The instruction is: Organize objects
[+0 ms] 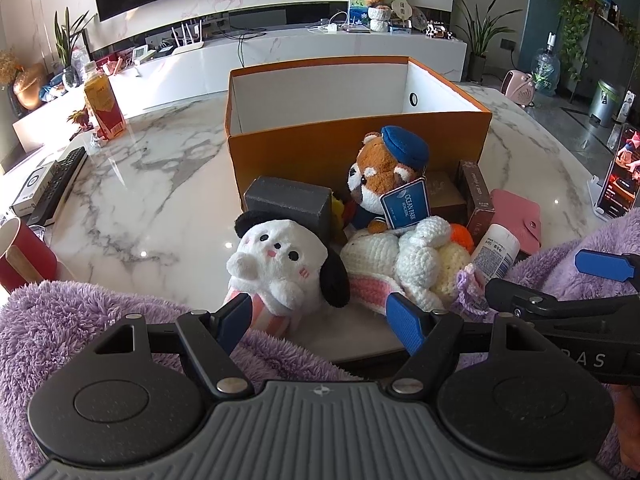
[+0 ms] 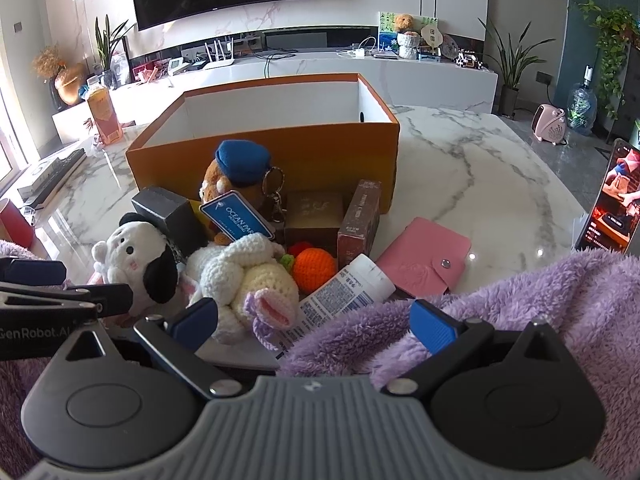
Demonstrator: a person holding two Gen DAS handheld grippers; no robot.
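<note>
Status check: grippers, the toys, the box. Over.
Left gripper open, right gripper open, both empty. Orange cardboard box looks empty. White plush dog with black ears nearest left fingers, untouched. Purple fleece sleeve drapes over right gripper.

Open tongs [image 2: 316,322] hover before toys piled against the orange box [image 2: 280,148].

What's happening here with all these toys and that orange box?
A person holds a two-finger gripper in each hand. Both the left gripper and right gripper hover open, holding nothing. Toys and small items, including a white puppy plush and pink wallet, sit piled before the orange box, which looks empty.
</note>
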